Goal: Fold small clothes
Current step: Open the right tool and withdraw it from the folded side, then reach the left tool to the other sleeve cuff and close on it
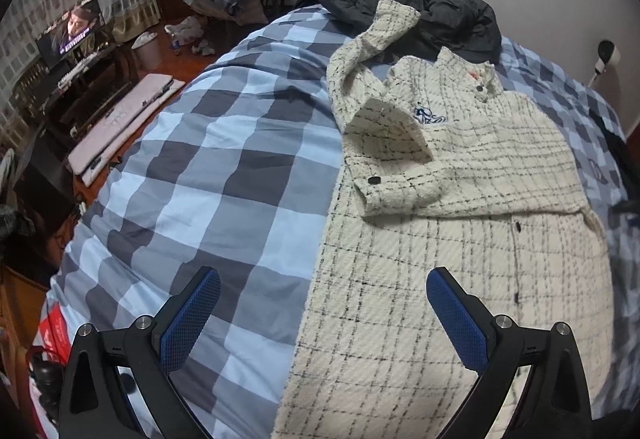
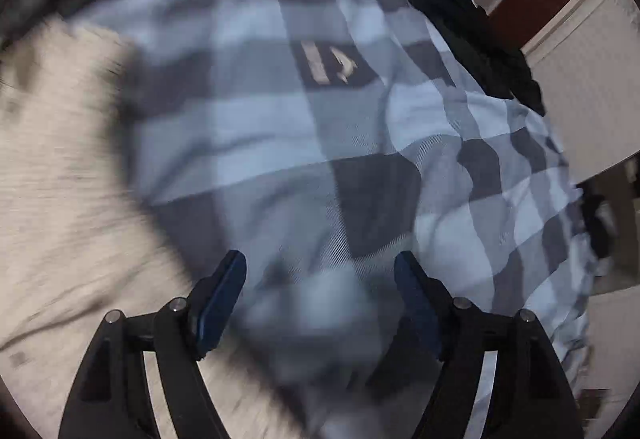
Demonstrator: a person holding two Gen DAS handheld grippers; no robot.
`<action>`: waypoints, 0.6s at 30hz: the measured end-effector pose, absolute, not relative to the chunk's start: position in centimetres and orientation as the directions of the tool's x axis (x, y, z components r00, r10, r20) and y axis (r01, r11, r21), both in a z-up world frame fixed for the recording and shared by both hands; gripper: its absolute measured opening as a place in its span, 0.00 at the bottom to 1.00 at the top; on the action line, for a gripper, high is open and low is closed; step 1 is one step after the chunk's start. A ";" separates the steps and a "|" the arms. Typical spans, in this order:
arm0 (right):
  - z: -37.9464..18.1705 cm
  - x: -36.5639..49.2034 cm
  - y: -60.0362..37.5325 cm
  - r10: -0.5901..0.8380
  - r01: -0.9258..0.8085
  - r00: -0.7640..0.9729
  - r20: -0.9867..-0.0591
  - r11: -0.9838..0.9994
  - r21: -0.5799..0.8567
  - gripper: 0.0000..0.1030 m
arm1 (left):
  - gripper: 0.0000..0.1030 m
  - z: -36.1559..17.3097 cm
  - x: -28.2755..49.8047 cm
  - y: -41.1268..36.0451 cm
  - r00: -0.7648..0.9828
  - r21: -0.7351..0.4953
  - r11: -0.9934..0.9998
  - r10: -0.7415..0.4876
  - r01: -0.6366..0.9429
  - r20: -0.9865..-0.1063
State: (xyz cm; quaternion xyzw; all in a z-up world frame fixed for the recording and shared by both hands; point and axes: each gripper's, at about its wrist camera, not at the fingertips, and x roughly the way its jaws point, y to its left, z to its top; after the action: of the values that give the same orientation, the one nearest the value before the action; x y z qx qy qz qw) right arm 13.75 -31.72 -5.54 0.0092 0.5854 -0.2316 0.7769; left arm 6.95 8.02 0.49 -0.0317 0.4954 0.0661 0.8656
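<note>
I have the cream checked jacket (image 1: 460,239) lying front-up on the blue checked duvet (image 1: 224,143), collar toward the far wall and hem toward me. 1 sleeve (image 1: 404,191) is already folded across the chest, its buttoned cuff resting near the middle of the body, which I read as the first narrowing fold. The other sleeve (image 1: 360,51) bends away from the shoulder up toward the dark jacket (image 1: 420,11) heaped at the far end of the bed, so that side looks unfinished.

My left gripper (image 1: 323,303) hangs over the jacket's left edge with its jaws spread wide and nothing between them; 1 blue pad (image 1: 192,319) sits above the duvet and the other over the cream cloth. That straddle suits a grab at the hem edge, so I judge the next fold starts there.

My right gripper (image 2: 320,291) is also spread, with only the duvet showing between its fingers and no cloth pinched. Its view is badly smeared, but I can make out the jacket as a pale mass at the left of the frame, beside the gripper rather than under it. A second dark garment (image 2: 472,39) lies at the far right edge of the bed, well apart from the work.
</note>
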 end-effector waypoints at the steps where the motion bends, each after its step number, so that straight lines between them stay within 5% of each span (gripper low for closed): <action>1: -3.4 12.7 -30.7 -0.299 0.369 0.249 -0.921 0.909 -0.195 0.72 | 1.00 0.5 6.9 7.9 0.504 0.024 0.990 0.093 -0.142 -0.859; 6: 6.7 6.7 -22.8 0.056 0.306 0.470 -0.881 0.925 0.223 0.79 | 1.00 1.0 6.3 7.3 0.545 0.031 0.994 0.084 -0.106 -0.834; 8: 8.5 4.7 -18.8 0.217 0.226 0.503 -0.836 0.901 0.370 0.93 | 1.00 1.3 6.2 7.4 0.558 0.019 0.996 0.067 -0.091 -0.827; 11: 8.7 2.1 -13.9 0.417 0.099 0.509 -0.753 0.841 0.532 0.93 | 1.00 1.7 6.2 7.8 0.573 0.027 0.996 0.072 -0.086 -0.816; 14: 5.8 1.5 -10.6 0.495 -0.037 0.485 -0.721 0.835 0.549 0.93 | 1.00 2.0 6.5 8.3 0.578 0.063 0.996 0.092 -0.070 -0.811; 18: 0.5 3.2 -9.4 0.325 0.037 0.437 -0.839 0.925 0.378 0.93 | 1.00 2.9 10.5 8.2 0.571 0.121 0.992 0.111 -0.020 -0.813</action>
State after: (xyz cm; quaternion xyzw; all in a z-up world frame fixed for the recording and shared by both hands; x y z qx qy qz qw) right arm 3.23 -9.39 0.46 0.1730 0.5232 0.0866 0.8299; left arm 10.49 8.22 2.90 0.0493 0.4617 0.0371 0.8849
